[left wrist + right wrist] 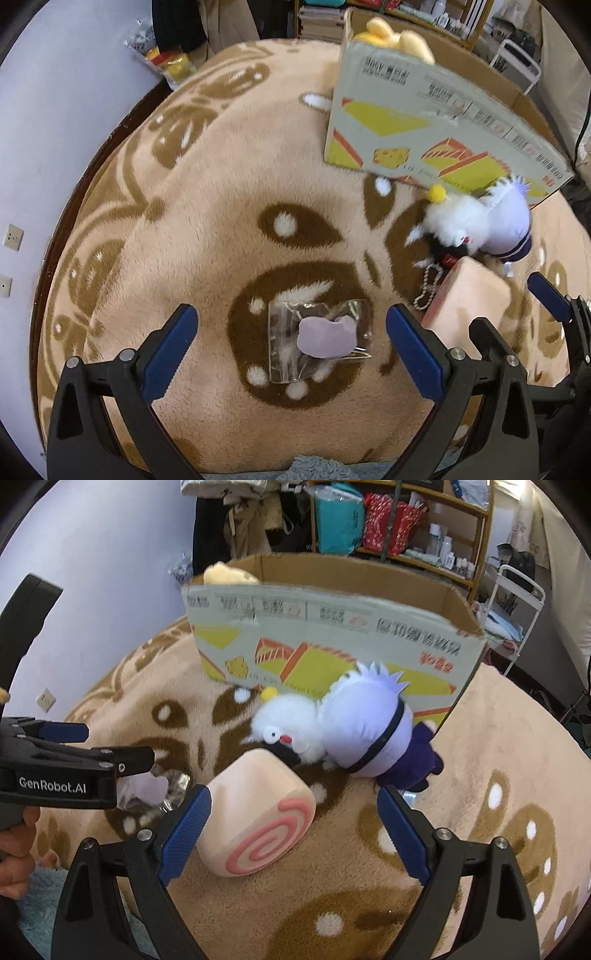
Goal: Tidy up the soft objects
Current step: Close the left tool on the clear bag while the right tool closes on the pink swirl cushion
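Observation:
A clear plastic packet holding a small lilac cat-shaped soft piece (324, 336) lies on the plush blanket between the fingers of my open left gripper (291, 325). My open right gripper (293, 805) straddles a peach roll-cake plush with a pink swirl end (258, 819), also seen at the right in the left wrist view (467, 306). Beyond it lie a fluffy white bird plush (291, 723) and a lavender-haired doll in dark clothes (369, 723), against a cardboard box (332, 642). A yellow plush (399, 37) sits inside the box.
The tan and brown patterned blanket (207, 236) covers the whole work surface. A bead chain (428, 288) lies by the roll plush. Shelves with bags and bottles (388, 524) stand behind the box. A hand (14, 849) holds the left gripper's handle.

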Motion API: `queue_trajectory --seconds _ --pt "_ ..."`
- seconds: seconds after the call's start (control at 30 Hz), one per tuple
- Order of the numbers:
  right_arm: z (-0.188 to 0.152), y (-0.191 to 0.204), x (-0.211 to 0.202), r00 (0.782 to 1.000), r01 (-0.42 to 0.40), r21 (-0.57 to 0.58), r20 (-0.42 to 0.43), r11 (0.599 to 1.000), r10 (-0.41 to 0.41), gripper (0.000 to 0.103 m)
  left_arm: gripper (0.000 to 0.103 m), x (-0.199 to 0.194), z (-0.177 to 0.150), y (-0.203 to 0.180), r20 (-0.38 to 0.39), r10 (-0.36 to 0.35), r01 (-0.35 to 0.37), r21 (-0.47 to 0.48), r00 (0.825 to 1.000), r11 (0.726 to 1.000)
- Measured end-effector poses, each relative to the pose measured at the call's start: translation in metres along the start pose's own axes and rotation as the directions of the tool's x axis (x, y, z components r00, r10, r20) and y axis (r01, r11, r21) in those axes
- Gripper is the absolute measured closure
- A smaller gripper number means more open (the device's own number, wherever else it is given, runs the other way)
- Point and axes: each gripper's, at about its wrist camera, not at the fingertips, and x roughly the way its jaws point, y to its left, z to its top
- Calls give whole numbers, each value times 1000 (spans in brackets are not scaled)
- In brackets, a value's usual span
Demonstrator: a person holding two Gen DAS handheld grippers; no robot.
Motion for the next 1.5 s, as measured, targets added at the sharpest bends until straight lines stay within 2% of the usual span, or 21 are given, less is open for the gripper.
queue_trajectory --seconds 0.07,0.3,0.4,0.47,0.57,0.73,1.03,1.27,1.5 --pt "-1 0 6 1000 -12 -4 -28 1000 12 8 3 5 -1 -3 -18 10 -10 13 1000 1000" --pt "-4 -1 23 992 -60 15 -109 998 62 15 3 25 -1 -5 -93 -43 44 1 995 999" --pt "-5 -3 25 988 -89 24 -121 996 91 28 3 32 -2 -6 -122 -48 48 -6 991 999" --pt "-6 -1 26 985 -111 20 -128 994 113 44 3 38 -1 -5 -138 -51 50 -6 989 999" --pt "-6 6 27 985 -112 -2 -132 994 111 53 3 46 -2 -7 -167 -66 65 -12 984 998" --pt "-6 7 30 985 -110 6 -136 994 110 54 3 57 -5 -7 -190 -73 71 -20 979 997" --pt "-5 4 30 984 -108 10 -142 994 109 54 4 68 -4 -9 -203 -12 19 28 979 999" --pt "-5 5 30 985 -103 8 -141 995 103 54 20 68 -10 -18 -187 13 -6 35 982 999" --pt "-6 5 30 985 -99 6 -140 995 99 53 27 64 -14 -32 -182 23 -13 52 983 999"
